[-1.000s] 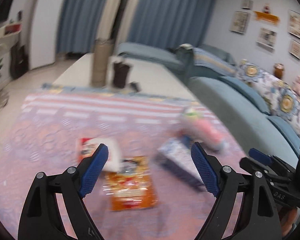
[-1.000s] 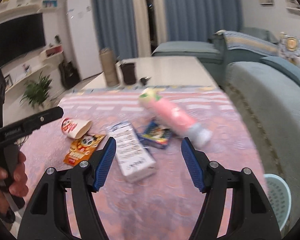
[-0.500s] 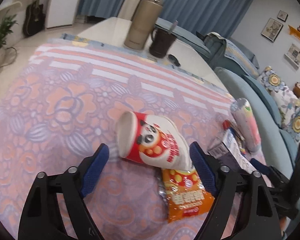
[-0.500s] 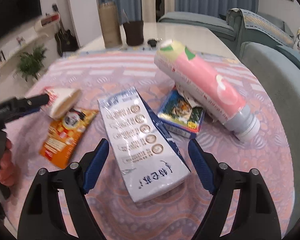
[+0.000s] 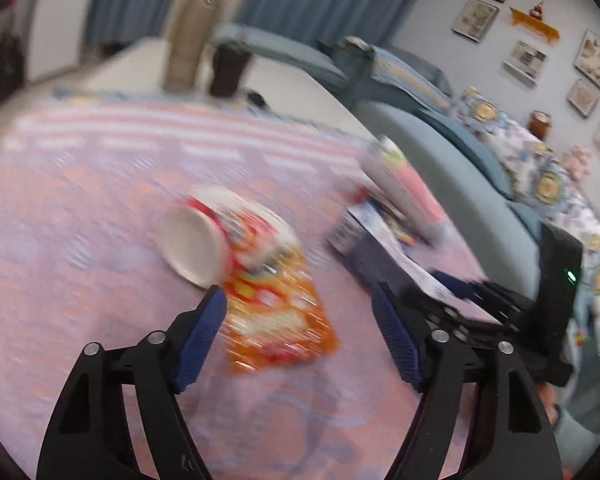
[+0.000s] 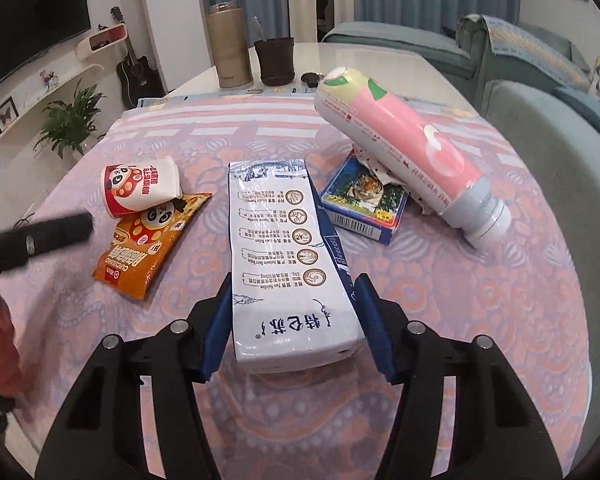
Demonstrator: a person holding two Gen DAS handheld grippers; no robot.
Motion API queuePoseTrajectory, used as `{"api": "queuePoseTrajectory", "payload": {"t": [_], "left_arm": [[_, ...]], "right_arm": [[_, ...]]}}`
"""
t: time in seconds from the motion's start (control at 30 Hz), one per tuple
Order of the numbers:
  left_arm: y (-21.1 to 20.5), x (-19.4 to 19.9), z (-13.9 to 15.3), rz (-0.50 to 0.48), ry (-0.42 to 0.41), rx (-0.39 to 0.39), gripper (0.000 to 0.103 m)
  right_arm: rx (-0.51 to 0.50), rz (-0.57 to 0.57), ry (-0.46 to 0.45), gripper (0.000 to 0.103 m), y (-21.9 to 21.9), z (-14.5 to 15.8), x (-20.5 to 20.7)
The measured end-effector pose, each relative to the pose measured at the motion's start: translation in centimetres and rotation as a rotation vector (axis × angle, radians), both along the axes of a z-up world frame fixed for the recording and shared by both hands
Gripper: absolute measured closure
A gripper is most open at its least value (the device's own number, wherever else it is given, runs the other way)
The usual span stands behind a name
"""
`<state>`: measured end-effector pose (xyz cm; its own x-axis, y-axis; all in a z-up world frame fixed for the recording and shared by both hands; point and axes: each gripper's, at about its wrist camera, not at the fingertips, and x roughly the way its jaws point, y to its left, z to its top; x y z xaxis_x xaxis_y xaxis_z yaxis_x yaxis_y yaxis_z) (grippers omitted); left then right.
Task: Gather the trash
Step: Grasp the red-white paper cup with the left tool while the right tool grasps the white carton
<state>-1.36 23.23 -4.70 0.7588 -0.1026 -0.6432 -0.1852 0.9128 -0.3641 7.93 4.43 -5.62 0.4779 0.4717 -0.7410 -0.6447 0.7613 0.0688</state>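
Right gripper (image 6: 294,322) has dropped lower, jaws closing around the milk carton (image 6: 288,256).

We saw a glossy milk carton (image 6: 288,256), a shiny foil snack packet (image 6: 148,244), a matt paper cup (image 6: 140,190), and a woven cloth table cover (image 6: 480,300).
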Motion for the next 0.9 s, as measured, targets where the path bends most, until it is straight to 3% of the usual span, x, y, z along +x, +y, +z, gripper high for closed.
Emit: {"api": "queuePoseTrajectory", "payload": {"t": [0.07,0.17,0.3,0.4,0.47,0.53,0.67,0.7,0.77,0.9], "left_arm": [[1.3,0.4,0.5,0.062,-0.008,0.053,0.016],[3.2,2.5,-0.1,0.081,0.029,0.085,0.014],[4.3,5.5,-1.5,0.026,0.08,0.047,0.016],[4.3,6.7,-2.5,0.002,0.11,0.013,0.016],[4.2,7.6,-3.0,-0.003,0.144,0.015,0.024],[4.0,8.0,-3.4,-0.006,0.165,0.022,0.025],[3.8,7.5,-3.3,-0.008,0.16,0.023,0.034],[3.8,7.2,-3.2,-0.006,0.151,0.019,0.035],[3.7,6.6,-3.0,-0.008,0.127,0.001,0.044],[3.7,5.3,-2.1,0.002,0.07,-0.039,0.056]], "right_arm": [[0.006,0.0,-0.003,0.048,0.0,0.0,0.1],[0.018,-0.004,0.011,0.047,-0.2,0.0,0.3],[-0.003,0.003,0.021,0.046,0.2,-0.1,0.4],[-0.032,0.018,0.04,0.035,1.2,-0.2,0.8],[-0.053,0.02,0.033,0.033,1.9,-0.2,1.0],[-0.068,0.029,0.028,0.033,2.5,-0.2,1.3],[-0.101,0.031,0.034,0.033,3.5,-0.4,2.0],[-0.107,0.037,0.048,0.034,3.7,-0.6,2.1],[-0.11,0.046,0.066,0.047,4.0,-0.8,2.2],[-0.099,0.05,0.044,0.047,3.8,-0.3,1.7]]}}
